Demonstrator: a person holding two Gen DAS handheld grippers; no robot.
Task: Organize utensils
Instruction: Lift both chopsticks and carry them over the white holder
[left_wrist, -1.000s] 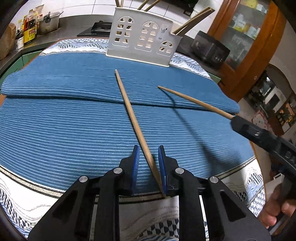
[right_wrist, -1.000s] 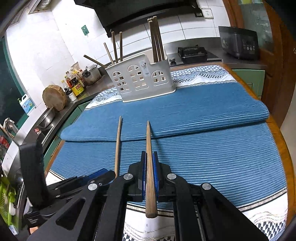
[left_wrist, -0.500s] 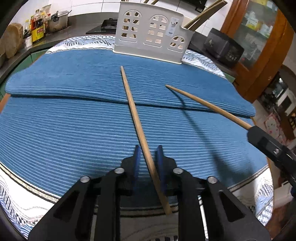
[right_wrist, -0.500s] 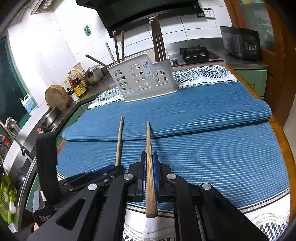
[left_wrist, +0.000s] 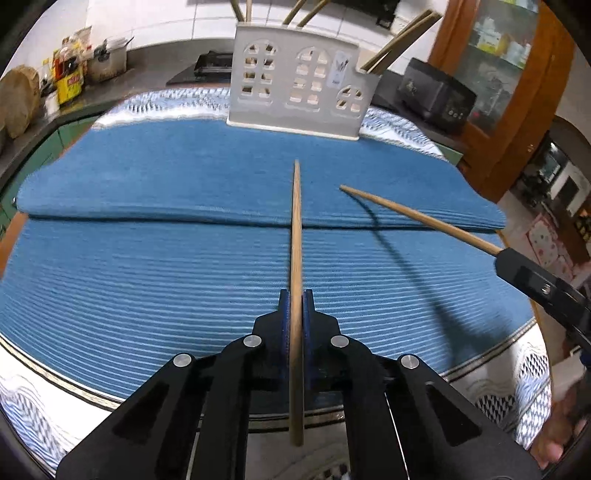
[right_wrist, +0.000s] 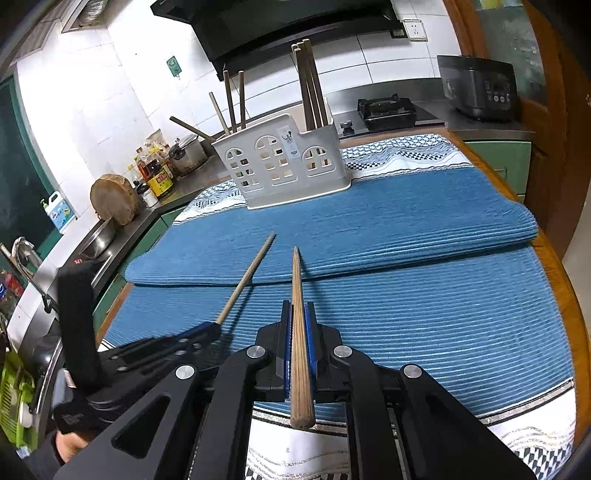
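Observation:
My left gripper (left_wrist: 295, 295) has its jaws closing on a wooden chopstick (left_wrist: 297, 221), and the blue pads press its sides. The stick runs straight forward over the blue mat (left_wrist: 147, 277). In the right wrist view the same gripper (right_wrist: 210, 326) and its chopstick (right_wrist: 247, 277) appear at lower left. My right gripper (right_wrist: 297, 306) is shut on a second chopstick (right_wrist: 295, 280), which points at the white holder (right_wrist: 280, 162). From the left wrist view that gripper (left_wrist: 517, 264) and its stick (left_wrist: 413, 218) come in from the right. The holder (left_wrist: 299, 96) stands at the mat's far edge with several chopsticks in it.
A folded blue mat (right_wrist: 424, 314) covers the round wooden table over a patterned cloth. Behind the table lie a black cooker (right_wrist: 476, 88), a gas stove (right_wrist: 384, 109), a wooden chopping block (right_wrist: 112, 199) and bottles. A wooden cabinet (left_wrist: 517, 55) stands at the right.
The left jaws have closed on the chopstick that lay slanted between them. The stick now points straight ahead, and its tip has swung right. The right gripper has kept still.

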